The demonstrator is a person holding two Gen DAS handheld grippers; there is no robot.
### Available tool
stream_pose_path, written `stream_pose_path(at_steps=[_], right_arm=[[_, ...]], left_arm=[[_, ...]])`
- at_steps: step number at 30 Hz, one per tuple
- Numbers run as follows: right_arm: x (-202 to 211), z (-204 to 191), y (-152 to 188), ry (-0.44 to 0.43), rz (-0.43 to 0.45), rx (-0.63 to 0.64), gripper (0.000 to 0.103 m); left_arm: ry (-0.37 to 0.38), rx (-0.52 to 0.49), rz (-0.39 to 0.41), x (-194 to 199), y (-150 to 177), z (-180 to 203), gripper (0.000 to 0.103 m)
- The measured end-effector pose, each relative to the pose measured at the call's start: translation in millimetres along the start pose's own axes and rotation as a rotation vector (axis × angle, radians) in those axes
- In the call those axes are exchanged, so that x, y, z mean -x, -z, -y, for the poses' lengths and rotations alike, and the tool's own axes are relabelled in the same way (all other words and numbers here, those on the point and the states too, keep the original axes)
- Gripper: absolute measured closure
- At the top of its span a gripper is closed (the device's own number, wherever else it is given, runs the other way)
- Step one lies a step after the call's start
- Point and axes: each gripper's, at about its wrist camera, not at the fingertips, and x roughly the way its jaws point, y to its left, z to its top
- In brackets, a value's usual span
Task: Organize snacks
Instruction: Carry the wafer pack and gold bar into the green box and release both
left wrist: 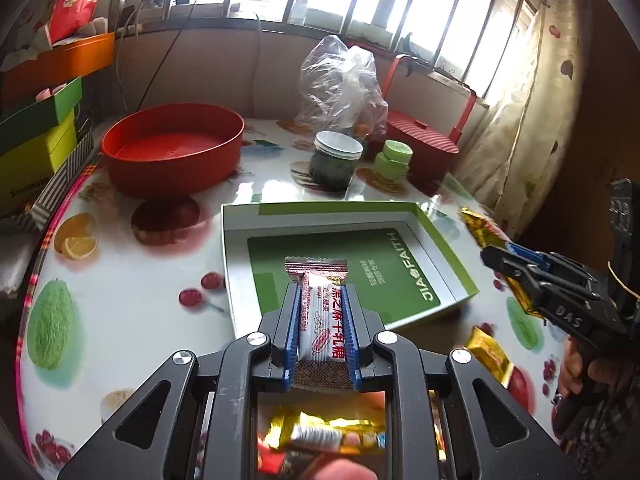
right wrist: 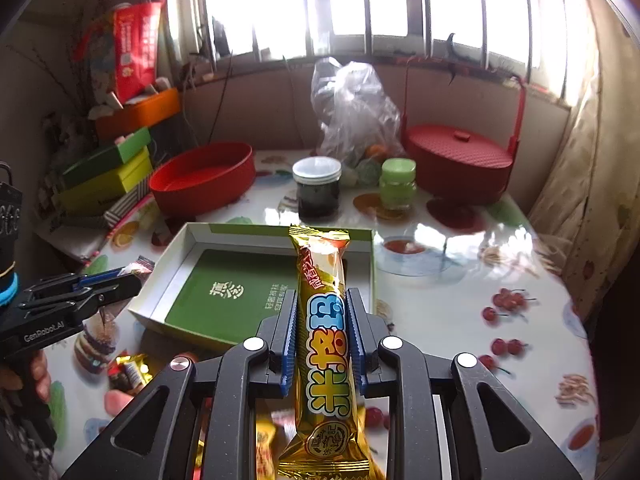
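Gold-wrapped snack bars (left wrist: 326, 434) lie loose at the table's near edge, under both cameras. Left gripper (left wrist: 320, 292) is clamped tight on a white-and-red candy bar (left wrist: 322, 322) — its tip reaches over the near wall of the green-rimmed box (left wrist: 448, 236) mid-table. Right gripper (right wrist: 322, 300) pinches a long gold bar (right wrist: 326, 332) lengthwise, above the box's near right corner. Toward the far edge stand a red bowl (left wrist: 172, 148), a dark jar (left wrist: 334, 160), a green jar (right wrist: 397, 182) and a red lidded basket (right wrist: 458, 160).
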Motion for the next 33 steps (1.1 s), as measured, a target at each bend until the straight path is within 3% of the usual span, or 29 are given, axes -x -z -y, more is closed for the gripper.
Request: stream_pose_path(at_steps=[16, 33], right_arm=[[-77, 1, -6, 0.014, -0.134, 0.015, 0.081], [-101, -2, -1, 0.051, -0.167, 0.065, 0.081]], left_arm=[[-0.022, 0.005, -0.094, -55, -14, -8, 0.082], [-0.064, 0.007, -0.145, -81, -13, -8, 0.082]])
